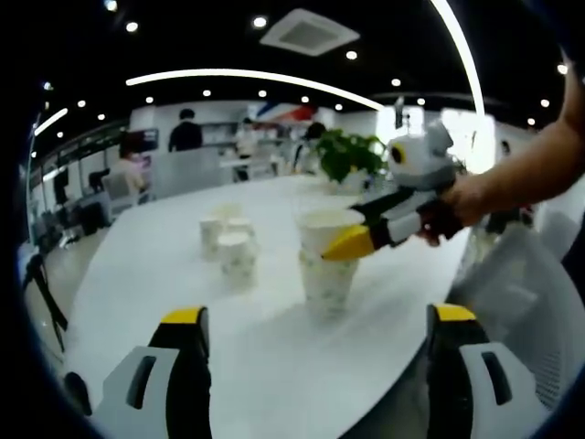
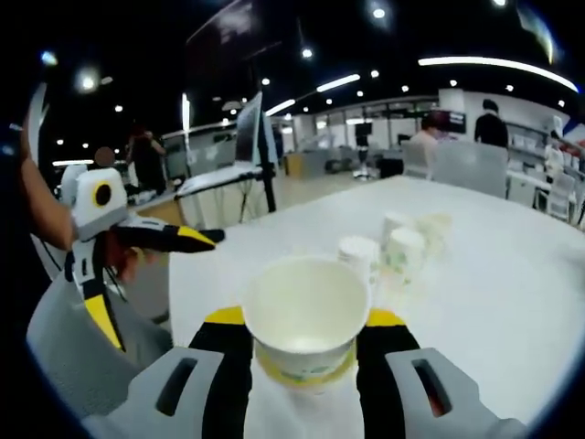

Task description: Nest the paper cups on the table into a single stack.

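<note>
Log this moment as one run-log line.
right hand-held gripper: shut on paper cup | left hand-held gripper: open | loose cups: on table

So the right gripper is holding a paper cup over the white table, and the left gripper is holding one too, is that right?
Not quite. The right gripper does hold a paper cup over the white table, but the left gripper holds nothing: in the left gripper view it is open, with bare table between its jaws.

In the left gripper view, bare surface (image 1: 274, 366) fills the lower centre; paper cups (image 1: 230, 245) block mid-frame.
</note>
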